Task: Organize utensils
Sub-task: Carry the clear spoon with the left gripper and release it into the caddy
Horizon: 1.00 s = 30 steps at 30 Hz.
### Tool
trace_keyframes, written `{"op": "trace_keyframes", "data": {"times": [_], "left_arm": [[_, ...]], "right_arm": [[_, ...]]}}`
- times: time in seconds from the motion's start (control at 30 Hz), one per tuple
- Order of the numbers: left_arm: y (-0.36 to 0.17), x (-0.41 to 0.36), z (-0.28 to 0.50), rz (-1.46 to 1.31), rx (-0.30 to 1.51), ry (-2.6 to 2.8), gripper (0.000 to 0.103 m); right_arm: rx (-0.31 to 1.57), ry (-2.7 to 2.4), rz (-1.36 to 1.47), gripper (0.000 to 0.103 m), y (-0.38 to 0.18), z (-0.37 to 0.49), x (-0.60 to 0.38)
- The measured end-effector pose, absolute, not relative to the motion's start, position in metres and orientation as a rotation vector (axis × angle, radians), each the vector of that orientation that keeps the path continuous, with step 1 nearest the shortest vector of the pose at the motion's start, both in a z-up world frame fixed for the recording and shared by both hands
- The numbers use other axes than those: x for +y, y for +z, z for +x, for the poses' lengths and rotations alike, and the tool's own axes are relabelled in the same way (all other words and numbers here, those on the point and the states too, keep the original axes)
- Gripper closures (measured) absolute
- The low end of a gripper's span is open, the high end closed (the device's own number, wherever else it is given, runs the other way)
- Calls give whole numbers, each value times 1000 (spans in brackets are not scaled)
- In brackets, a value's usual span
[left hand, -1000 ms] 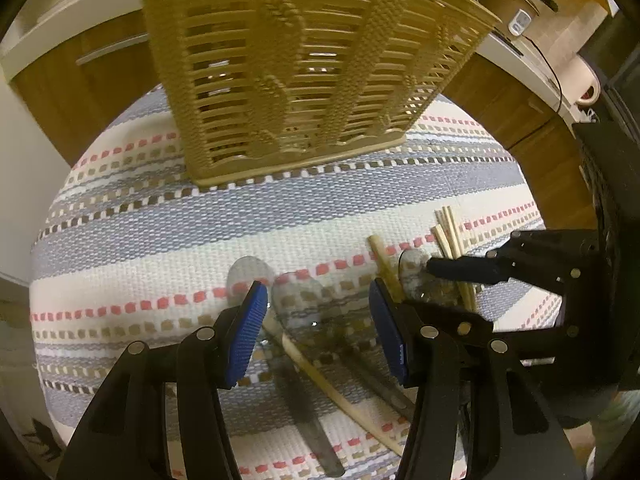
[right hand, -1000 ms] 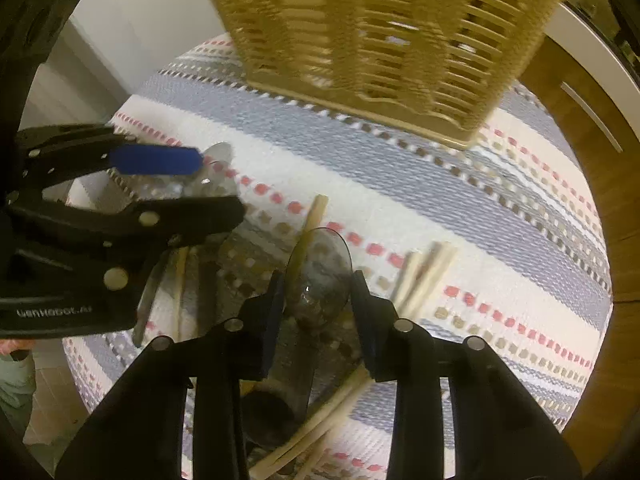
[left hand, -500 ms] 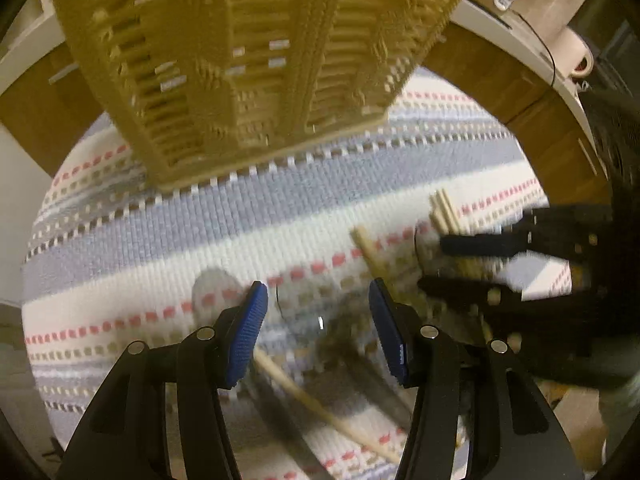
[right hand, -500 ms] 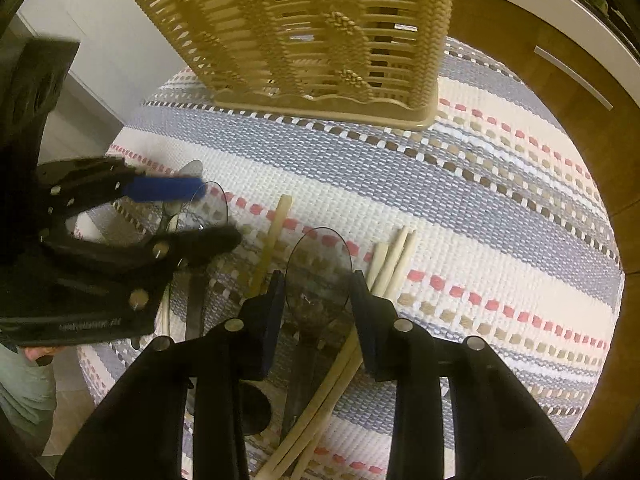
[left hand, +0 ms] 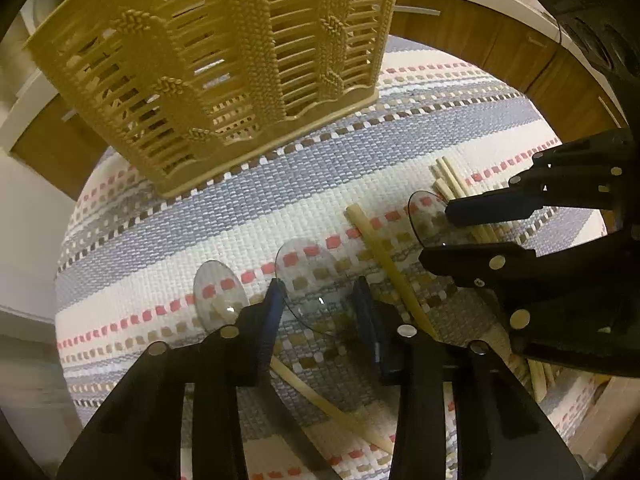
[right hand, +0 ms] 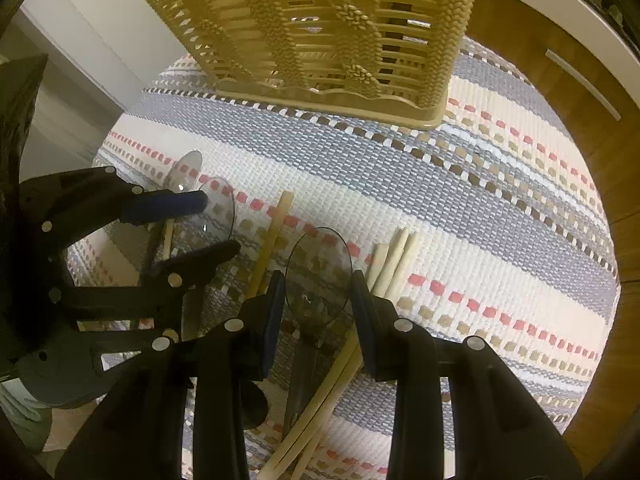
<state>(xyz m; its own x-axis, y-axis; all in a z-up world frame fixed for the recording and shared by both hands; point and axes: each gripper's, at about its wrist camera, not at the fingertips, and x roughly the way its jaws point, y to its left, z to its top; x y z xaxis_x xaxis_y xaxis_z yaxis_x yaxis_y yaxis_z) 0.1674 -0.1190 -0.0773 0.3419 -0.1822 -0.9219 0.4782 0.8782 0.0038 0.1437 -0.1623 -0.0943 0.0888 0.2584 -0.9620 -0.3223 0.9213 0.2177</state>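
Wooden cabinet fronts (left hand: 516,52) and a pale counter edge are seen behind a round table covered by a striped woven cloth (left hand: 280,200) in grey, cream, pink and brown. At the far side of the cloth, well ahead of both claws, a tan slatted plastic basket (left hand: 224,64) is stood upright.

The left gripper (left hand: 320,304) is pointed steeply down at the cloth, and its jaws are closing. The bowl of a clear plastic spoon (left hand: 310,276) is seen between the blue pads (left hand: 274,300); the left pad is just at the bowl's rim, while contact on the right cannot be told. A second clear spoon (left hand: 218,294) is laid just outside the left finger. A single wooden chopstick (left hand: 384,264) is laid at a slant just beyond the right finger, and another is passed under the claw toward the near edge.

The right gripper (right hand: 318,300) is likewise pointed down, with its jaws narrowed around the bowl of a third clear spoon (right hand: 318,276). Both pads sit at the bowl's edges (a firm squeeze cannot be confirmed, since the spoon lies flat on the cloth). A bundle of pale chopsticks (right hand: 394,260) is laid just outside its right finger and runs back beneath the claw. Seen from the right wrist, the left gripper (right hand: 208,224) is placed close by on the left.
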Motion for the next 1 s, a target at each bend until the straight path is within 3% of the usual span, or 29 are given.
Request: {"op": "trace_keyframes", "data": {"times": [0.33, 0.63, 1.0], "left_arm": [[-28, -67, 156, 127, 953, -487, 75], [60, -45, 127, 26, 692, -519, 75], [159, -35, 156, 20, 369, -390, 75]], "right_arm": [[1258, 475, 12, 73, -60, 136, -177], [913, 588, 167, 73, 25, 127, -204], [578, 452, 177, 73, 120, 173, -205]]}}
